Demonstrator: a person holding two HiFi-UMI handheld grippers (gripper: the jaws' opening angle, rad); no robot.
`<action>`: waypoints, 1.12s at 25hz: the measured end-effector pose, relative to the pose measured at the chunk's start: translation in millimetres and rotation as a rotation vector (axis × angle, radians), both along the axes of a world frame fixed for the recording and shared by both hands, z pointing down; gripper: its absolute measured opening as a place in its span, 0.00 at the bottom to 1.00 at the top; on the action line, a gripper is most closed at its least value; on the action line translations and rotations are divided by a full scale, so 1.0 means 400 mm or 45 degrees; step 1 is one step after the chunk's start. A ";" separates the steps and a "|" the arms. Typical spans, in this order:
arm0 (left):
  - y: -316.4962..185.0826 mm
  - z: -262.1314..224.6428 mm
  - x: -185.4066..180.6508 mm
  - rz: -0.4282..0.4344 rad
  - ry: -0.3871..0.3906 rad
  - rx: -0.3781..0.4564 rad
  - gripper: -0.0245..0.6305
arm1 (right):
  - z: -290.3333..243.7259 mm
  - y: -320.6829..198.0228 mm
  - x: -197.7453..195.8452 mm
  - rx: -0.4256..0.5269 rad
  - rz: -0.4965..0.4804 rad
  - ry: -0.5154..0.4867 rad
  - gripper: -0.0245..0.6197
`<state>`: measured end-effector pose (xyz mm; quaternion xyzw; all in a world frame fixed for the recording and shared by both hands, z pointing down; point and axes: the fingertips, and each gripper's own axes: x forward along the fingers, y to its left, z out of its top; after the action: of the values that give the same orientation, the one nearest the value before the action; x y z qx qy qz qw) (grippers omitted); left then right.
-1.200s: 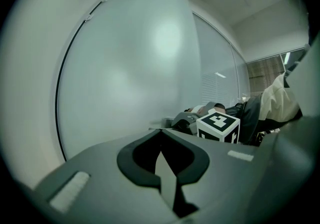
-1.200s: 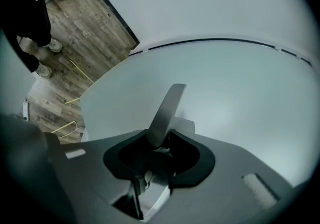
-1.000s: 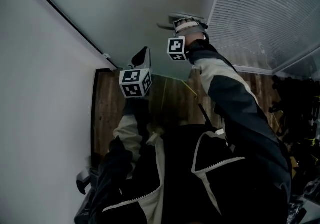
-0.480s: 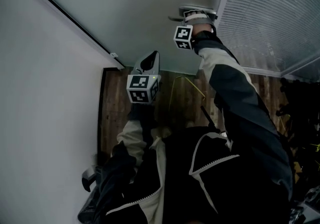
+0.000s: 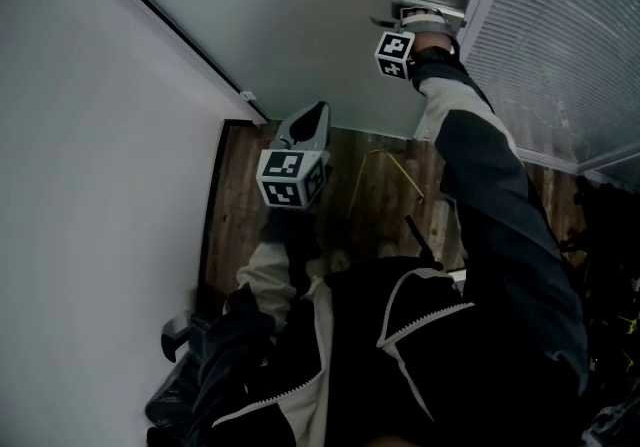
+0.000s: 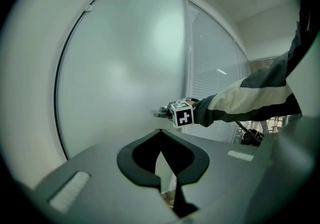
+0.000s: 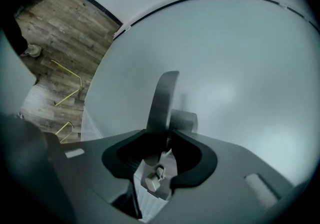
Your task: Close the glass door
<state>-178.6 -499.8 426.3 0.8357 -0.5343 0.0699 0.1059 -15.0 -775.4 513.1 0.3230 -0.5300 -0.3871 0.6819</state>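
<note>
The frosted glass door [image 5: 300, 15] fills the top of the head view and most of the right gripper view [image 7: 240, 67]. Its metal lever handle [image 7: 162, 102] runs between the jaws of my right gripper [image 7: 165, 143], whose pads lie against it; those jaws have just been opening a little with the handle still between them. In the head view that gripper [image 5: 425, 13] sits at the handle [image 5: 385, 22], close to the slatted panel. My left gripper [image 5: 310, 115] hangs lower, short of the glass, shut and empty [image 6: 161, 150]. It looks toward the handle [image 6: 160, 114].
A panel with horizontal blinds [image 5: 570, 45] stands right of the door. A white wall [image 5: 90, 185] with a dark edge strip runs along the left. Below lies wood flooring [image 5: 370, 185] with a thin yellow line [image 5: 385, 160]. Dark gear [image 5: 610, 235] sits at far right.
My right gripper has travelled rightward with the handle, nearer the blinds panel, and the door's lower edge has shifted with it. The left gripper has hardly moved.
</note>
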 end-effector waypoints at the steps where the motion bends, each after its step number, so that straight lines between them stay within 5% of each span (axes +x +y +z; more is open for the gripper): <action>1: -0.002 -0.005 -0.006 -0.007 -0.004 0.008 0.04 | 0.000 -0.008 0.002 0.001 0.005 -0.005 0.27; 21: -0.024 0.008 -0.041 -0.049 -0.036 0.007 0.04 | -0.004 -0.079 0.001 0.021 0.013 -0.067 0.27; 25: -0.030 0.007 -0.024 -0.032 -0.027 0.004 0.04 | -0.008 -0.068 0.000 0.003 0.013 -0.148 0.28; 28: -0.042 0.003 -0.018 -0.019 -0.019 0.012 0.04 | -0.035 -0.031 -0.009 -0.024 0.041 -0.351 0.28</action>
<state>-186.0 -516.5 427.6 0.8317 -0.5415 0.0729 0.0986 -18.7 -787.9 498.9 0.3749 -0.6172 -0.3230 0.6117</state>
